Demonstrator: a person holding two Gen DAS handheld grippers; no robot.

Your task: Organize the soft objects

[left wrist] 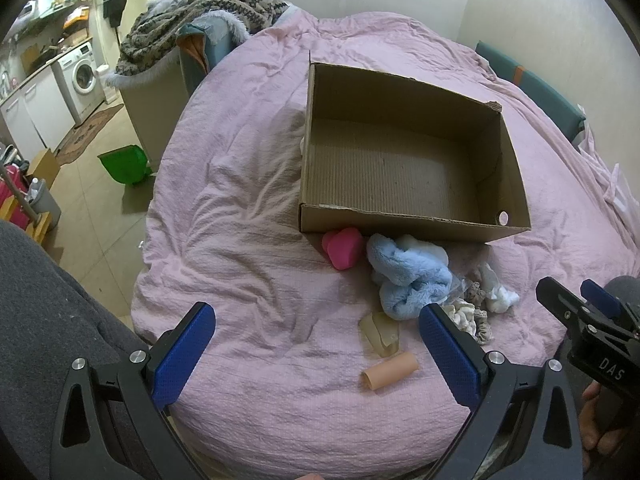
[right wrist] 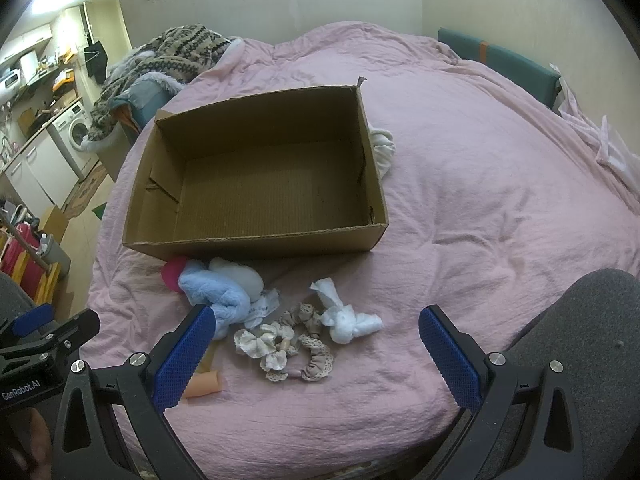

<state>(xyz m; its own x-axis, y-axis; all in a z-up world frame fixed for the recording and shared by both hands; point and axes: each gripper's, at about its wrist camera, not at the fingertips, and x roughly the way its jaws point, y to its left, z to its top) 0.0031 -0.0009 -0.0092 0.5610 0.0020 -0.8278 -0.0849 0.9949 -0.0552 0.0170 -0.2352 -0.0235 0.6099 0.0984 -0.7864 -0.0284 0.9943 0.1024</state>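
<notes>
Both claws hang wide apart with nothing in them, and the right gripper (right wrist: 312,354) looks nearer the frilly scrunchies (right wrist: 282,346) lying dead ahead between its fingers, while the empty cardboard box (right wrist: 256,236) sits just beyond the pile on the pink duvet (right wrist: 480,200), left gripper (left wrist: 316,354) alongside.

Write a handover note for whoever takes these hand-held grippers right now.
Left hand-held gripper: open, empty. Right hand-held gripper: open, empty.
Cardboard box on the pink bedspread: nothing inside.
In front of it lie the pink heart, blue plush, white cloth, lace scrunchies, beige tube and a translucent piece.
Done: nothing boxed. Left: all of them.
</notes>
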